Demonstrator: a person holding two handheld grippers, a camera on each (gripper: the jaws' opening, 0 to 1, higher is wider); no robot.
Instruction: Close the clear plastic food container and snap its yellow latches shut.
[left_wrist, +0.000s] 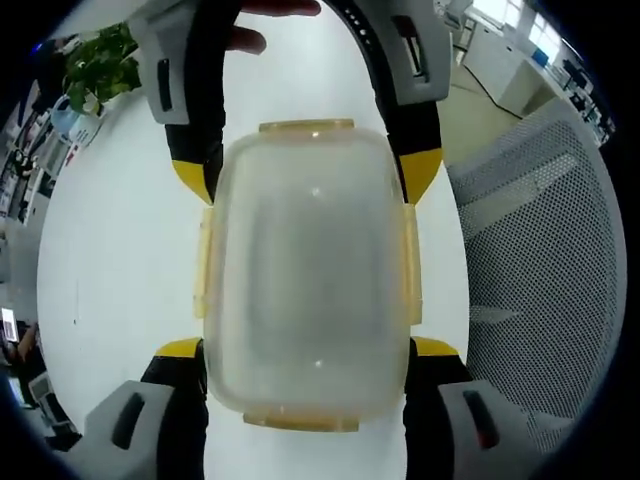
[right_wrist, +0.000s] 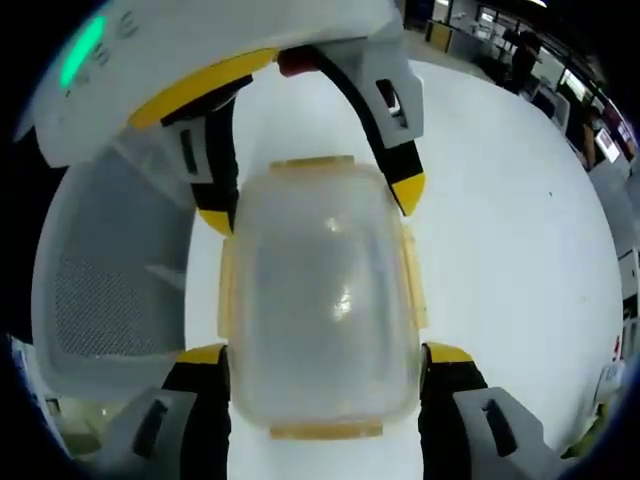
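Container lidded on table, latches seemingly down.

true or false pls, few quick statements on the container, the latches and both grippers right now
1. The clear plastic container sits on a white table. True.
2. The container's latches are blue. False: they are yellow.
3. The left gripper has one jaw on each side of the container. True.
4. The right gripper is far from the container. False: its jaws flank the container's near end.
5. A green plant stands at the table's far edge in the left gripper view. True.
6. A mug stands on the lid. False: nothing rests on it.
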